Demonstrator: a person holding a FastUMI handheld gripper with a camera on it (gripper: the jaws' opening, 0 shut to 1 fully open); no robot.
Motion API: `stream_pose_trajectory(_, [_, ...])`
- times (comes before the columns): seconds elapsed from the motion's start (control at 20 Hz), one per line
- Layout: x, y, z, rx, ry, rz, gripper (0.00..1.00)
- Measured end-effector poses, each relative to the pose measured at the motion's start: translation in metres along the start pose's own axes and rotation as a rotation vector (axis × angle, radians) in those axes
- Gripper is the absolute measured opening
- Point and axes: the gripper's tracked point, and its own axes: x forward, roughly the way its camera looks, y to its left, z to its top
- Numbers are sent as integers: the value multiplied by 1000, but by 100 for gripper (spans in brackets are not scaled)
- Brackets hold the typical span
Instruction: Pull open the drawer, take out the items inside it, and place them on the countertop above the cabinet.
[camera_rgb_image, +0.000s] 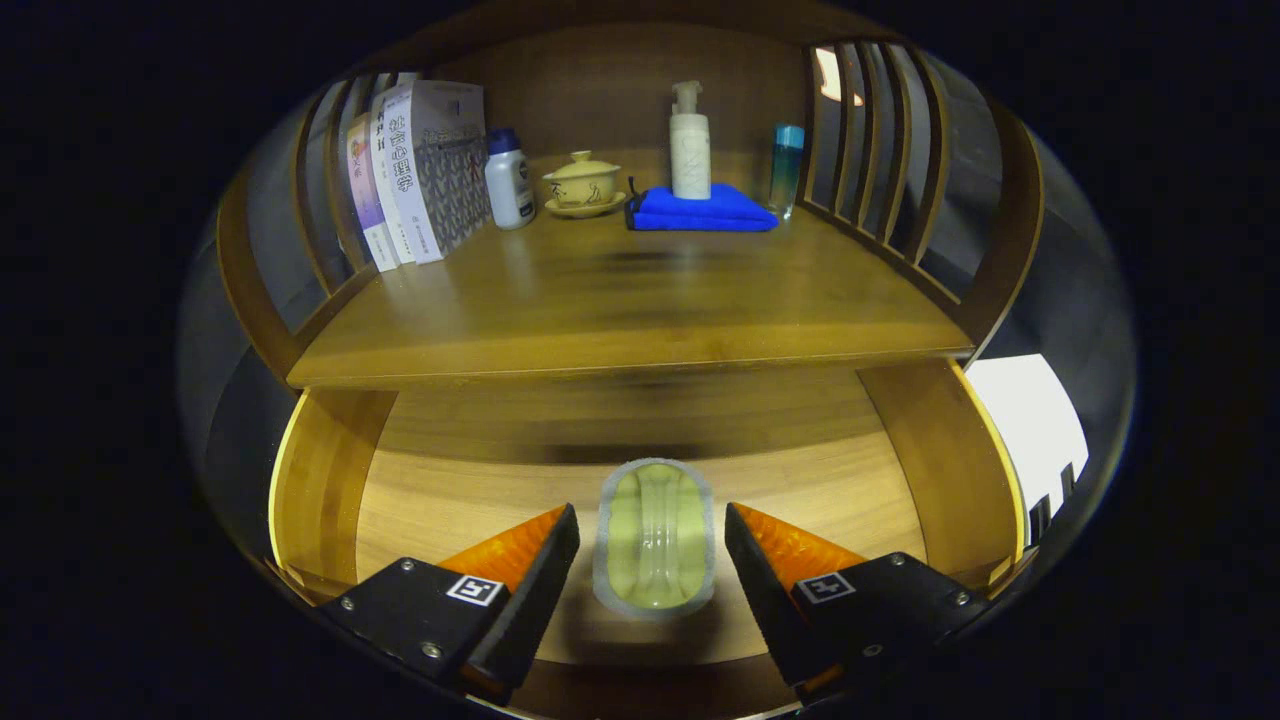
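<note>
The wooden drawer (320, 470) stands pulled open below the countertop (620, 300). On its floor lies a pale green oblong item with a grey-white rim (655, 535), lengthwise between my fingers. My gripper (652, 535) is open, its black and orange fingers (535, 570) flanking the item with a small gap on each side, neither pad pressing on it. On the countertop at the back rest a folded blue cloth (705, 210) with a white pump bottle (690, 145) on it.
Along the back of the countertop stand books (415, 170), a white bottle with a blue cap (508, 180), a yellow lidded tea bowl (582, 185) and a slim blue bottle (786, 168). Slatted wooden side rails (880, 160) bound the shelf. The countertop's front part is bare wood.
</note>
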Motion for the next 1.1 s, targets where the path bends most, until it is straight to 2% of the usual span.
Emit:
stream_pose_trajectory(0.35, [11,-3,-9,-38,38,-16,73])
stream_pose_trajectory(0.45, [14,-4,-15,-47,57,-18,63])
stream_pose_trajectory(0.6, [18,-9,-19,-47,59,-40,42])
stream_pose_trajectory(0.8, [19,-3,-23,-57,46,-21,22])
stream_pose_trajectory(1.1, [-2,9,-27,-142,-15,-7,15])
